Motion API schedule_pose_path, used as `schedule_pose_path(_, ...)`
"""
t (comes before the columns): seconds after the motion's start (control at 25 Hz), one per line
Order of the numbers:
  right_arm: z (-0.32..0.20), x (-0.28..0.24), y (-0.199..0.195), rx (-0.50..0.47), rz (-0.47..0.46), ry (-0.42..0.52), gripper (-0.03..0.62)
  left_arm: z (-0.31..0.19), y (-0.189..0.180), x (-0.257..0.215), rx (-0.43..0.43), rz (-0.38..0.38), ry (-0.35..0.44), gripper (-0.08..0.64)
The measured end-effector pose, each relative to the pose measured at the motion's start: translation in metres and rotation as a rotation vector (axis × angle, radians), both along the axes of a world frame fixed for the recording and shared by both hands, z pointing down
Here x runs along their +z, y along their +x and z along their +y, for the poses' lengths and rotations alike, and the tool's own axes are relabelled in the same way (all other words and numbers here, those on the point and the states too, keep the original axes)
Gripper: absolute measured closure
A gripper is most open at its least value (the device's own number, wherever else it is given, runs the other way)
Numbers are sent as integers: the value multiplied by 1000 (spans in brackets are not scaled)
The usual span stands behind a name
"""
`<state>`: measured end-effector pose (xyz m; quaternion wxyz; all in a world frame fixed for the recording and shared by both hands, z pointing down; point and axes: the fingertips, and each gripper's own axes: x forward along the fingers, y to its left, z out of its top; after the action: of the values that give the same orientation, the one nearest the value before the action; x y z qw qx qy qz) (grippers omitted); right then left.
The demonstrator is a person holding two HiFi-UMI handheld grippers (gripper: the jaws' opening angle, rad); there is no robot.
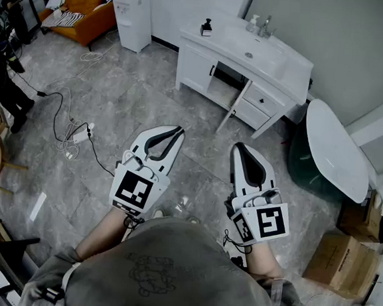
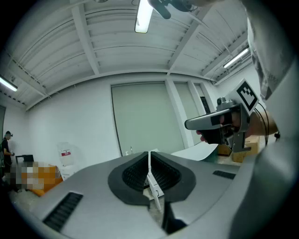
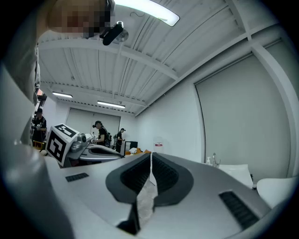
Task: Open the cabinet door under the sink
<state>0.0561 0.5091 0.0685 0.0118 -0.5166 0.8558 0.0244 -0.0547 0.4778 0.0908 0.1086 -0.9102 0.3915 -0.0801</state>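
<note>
Left tongs [image 1: 172, 131]: pressed together, empty.
Right tongs [image 1: 238, 148]: pressed together, empty.
Cabinet door [image 1: 233, 107]: swung out, 12 o'clock.
Floor [image 1: 149, 105]: between tongs and door.

- The cabinet interior [image 1: 223, 85] is lying in shadow behind the swung-out door [image 1: 234, 107]; whatever it is holding cannot be seen.
- The bottles [image 1: 255, 22] by the tap [image 1: 264, 25] and the dark item [image 1: 206, 28] on the sink top [image 1: 279, 63] are appearing too small to identify.
- In its own view, the left hand-held gripper [image 2: 149, 156] is blocking most of the cabinet, leaving a thin sliver in the seam.
- A bystander [image 1: 1, 76] is being cropped by the left edge.
</note>
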Motion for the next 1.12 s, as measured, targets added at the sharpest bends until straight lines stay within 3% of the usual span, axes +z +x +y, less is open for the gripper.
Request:
schedule_pose_path(0.76,-21,8,-5,0,0,-32,558,-24,-17,3,-30,28,-35,532)
schedule_pose_path(1.12,-35,24,-42,-8,10,-63,558,-35,-55,10,-39,28,-37,532)
